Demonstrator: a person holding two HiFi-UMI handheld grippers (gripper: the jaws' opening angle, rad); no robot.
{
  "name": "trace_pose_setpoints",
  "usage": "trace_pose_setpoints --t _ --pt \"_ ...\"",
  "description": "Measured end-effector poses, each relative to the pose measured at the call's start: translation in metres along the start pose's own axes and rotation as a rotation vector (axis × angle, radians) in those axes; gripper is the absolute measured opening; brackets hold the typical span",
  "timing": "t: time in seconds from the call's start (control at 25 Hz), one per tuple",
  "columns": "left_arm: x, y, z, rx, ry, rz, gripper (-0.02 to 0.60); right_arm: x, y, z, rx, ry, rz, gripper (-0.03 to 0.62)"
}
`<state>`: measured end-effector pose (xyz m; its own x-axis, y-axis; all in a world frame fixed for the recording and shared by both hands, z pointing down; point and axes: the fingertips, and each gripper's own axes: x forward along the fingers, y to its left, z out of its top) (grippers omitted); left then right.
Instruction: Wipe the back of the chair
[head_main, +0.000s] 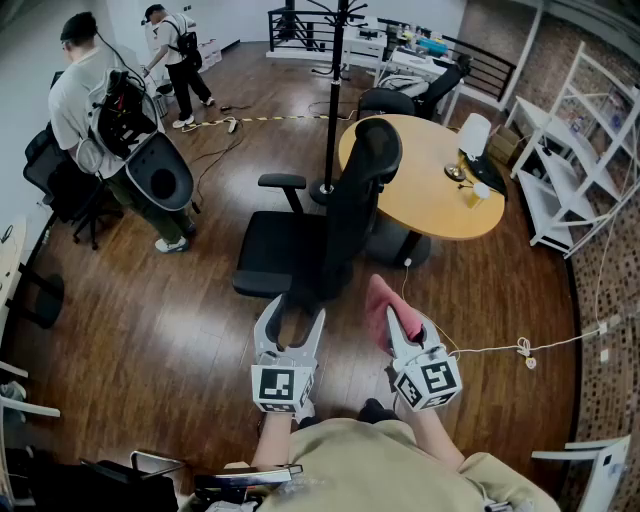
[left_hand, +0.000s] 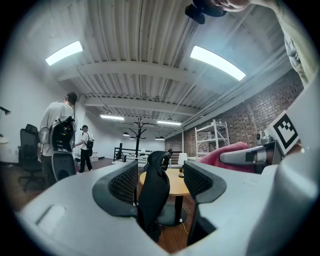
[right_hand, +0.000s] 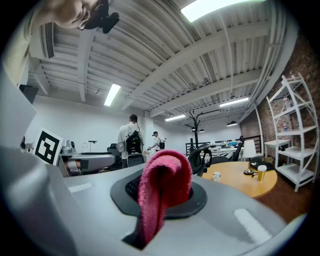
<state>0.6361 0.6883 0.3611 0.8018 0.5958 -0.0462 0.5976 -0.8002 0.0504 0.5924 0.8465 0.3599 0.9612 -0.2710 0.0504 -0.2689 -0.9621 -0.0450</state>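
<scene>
The chair (head_main: 285, 255) stands before the table (head_main: 425, 190), coat stand (head_main: 333, 100) seemingly behind.

Long ceiling lights (left_hand: 217, 62) give bright, even, cool light. They burn out to white in both gripper views and leave a soft sheen on the wood floor (head_main: 150, 320), with only faint shadows. Every view bends strongly at the edges, and the gripper views end in black rounded corners — the black chair (head_main: 275, 250) shows little detail, and the red cloth (right_hand: 165, 185) close to the lens looks slightly soft

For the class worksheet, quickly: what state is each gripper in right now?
Left gripper: open, nothing between its fingers.
Right gripper: closed on the pink cloth.
</scene>
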Motion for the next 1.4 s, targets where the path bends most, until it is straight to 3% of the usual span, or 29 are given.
trace_pose_setpoints --t 0.12,0.24,0.48,0.64,0.8,1.0,1.24,1.4 --pt "-0.008 0.004 -0.002 0.014 0.007 0.047 0.267 0.004 0.002 -0.003 0.019 -0.011 0.039 0.025" --pt "-0.022 0.0 -0.004 0.03 0.016 0.136 0.266 0.005 0.006 -0.007 0.035 -0.019 0.133 0.025" --pt "-0.077 -0.03 -0.007 0.008 0.026 0.422 0.264 -0.01 0.03 -0.02 0.061 0.011 0.455 0.025" --pt "-0.137 -0.048 -0.01 0.021 0.067 0.638 0.259 -0.024 0.07 -0.03 0.092 0.04 0.673 0.025" --pt "-0.211 -0.055 0.001 0.042 0.053 0.868 0.256 -0.05 0.133 -0.028 0.097 0.044 0.919 0.025" --pt "-0.311 -0.068 0.011 0.082 0.025 1.068 0.256 -0.099 0.229 -0.031 0.073 0.042 1.163 0.025" --pt "-0.515 -0.102 0.029 0.103 -0.001 1.364 0.256 -0.211 0.392 -0.033 0.066 0.056 1.46 0.025" --pt "-0.657 -0.134 0.039 0.119 0.001 1.522 0.256 -0.303 0.503 -0.035 0.068 0.083 1.615 0.025"
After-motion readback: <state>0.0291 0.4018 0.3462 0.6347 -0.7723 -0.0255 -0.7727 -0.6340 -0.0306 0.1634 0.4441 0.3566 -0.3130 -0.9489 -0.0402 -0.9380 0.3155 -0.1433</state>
